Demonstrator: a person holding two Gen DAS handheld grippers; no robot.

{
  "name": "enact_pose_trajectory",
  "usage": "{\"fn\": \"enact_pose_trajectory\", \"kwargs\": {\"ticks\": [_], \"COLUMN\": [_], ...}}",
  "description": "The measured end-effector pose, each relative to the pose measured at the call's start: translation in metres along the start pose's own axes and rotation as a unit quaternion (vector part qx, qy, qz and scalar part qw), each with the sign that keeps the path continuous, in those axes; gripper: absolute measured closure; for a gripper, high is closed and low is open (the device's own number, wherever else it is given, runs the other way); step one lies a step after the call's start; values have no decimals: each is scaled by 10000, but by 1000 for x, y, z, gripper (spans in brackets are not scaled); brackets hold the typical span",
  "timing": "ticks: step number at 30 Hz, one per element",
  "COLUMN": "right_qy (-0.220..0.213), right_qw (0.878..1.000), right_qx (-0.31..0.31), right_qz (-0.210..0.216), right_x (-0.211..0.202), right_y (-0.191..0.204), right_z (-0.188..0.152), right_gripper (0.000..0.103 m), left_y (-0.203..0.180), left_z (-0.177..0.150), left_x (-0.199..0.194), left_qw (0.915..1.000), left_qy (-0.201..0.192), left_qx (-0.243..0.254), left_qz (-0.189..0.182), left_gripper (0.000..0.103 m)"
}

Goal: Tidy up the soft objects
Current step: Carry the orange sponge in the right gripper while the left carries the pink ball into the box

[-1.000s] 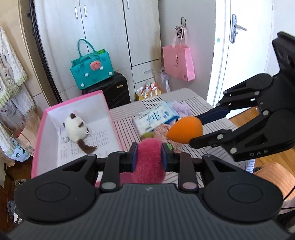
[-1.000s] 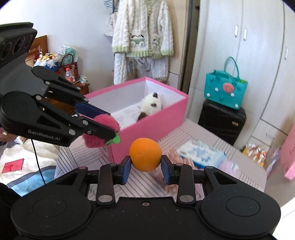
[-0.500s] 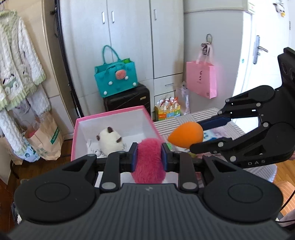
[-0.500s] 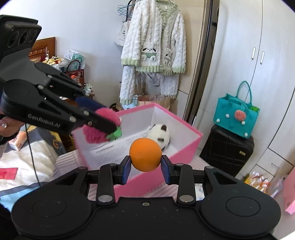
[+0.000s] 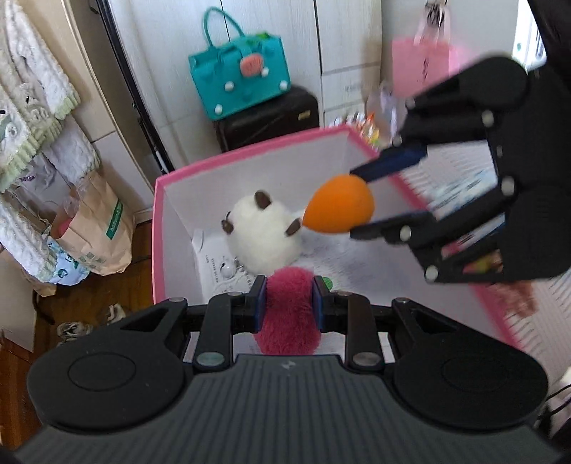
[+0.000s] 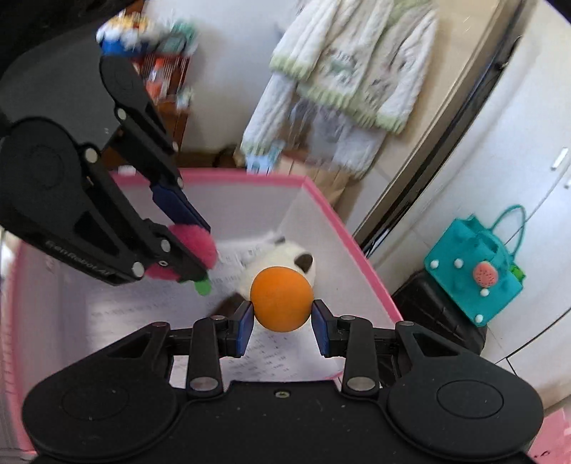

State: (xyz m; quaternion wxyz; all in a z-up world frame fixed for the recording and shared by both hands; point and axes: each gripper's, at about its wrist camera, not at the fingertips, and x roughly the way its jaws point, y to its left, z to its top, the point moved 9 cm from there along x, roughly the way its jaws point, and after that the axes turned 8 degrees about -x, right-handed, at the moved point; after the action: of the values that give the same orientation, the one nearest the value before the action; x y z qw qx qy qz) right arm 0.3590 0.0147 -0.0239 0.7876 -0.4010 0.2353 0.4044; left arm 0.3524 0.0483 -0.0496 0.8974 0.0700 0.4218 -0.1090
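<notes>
Hovering over pink box (image 5: 249, 167) | left gripper (image 5: 288, 299) pinching pink plush (image 5: 287, 321) | right gripper (image 6: 282, 323) pinching orange sponge (image 6: 282, 299) | wardrobe (image 5: 342, 32) behind

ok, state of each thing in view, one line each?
left gripper: shut on pink fuzzy toy, over the box
right gripper: shut on orange sponge, over the box
pink box: open, no lid on
white plush: lying inside the box on printed paper
</notes>
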Motion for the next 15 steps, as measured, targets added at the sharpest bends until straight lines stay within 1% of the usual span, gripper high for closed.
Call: {"fn": "enact_pose_trajectory", "kwargs": {"ticks": [3, 4, 7, 9, 10, 13, 15], "right_qy": [334, 478, 853, 965, 1033, 1162, 1204], "right_qw": [9991, 9984, 9958, 9947, 9939, 9928, 9921], "right_qx": [125, 155, 201, 206, 200, 144, 147], "right_qz": [220, 253, 278, 305, 318, 273, 304], "right_x": [23, 30, 45, 52, 55, 62, 65], "right_y": [-8, -10, -14, -14, -13, -14, -14], "right_z": [-2, -5, -14, -17, -18, -20, -19], "right_gripper": [64, 64, 64, 64, 64, 64, 64], "left_y": [8, 9, 11, 11, 11, 11, 12], "left_z": [-2, -2, -1, 1, 3, 4, 5], "left_x": [18, 22, 31, 36, 38, 44, 48], "left_qw": [9994, 9992, 9992, 9990, 9989, 9978, 9972], "left_qy": [95, 125, 280, 384, 374, 367, 386], "left_qx": [171, 196, 124, 78, 109, 235, 277], "left_qz": [276, 315, 250, 228, 250, 491, 583], "left_gripper": [78, 78, 78, 78, 78, 78, 78]}}
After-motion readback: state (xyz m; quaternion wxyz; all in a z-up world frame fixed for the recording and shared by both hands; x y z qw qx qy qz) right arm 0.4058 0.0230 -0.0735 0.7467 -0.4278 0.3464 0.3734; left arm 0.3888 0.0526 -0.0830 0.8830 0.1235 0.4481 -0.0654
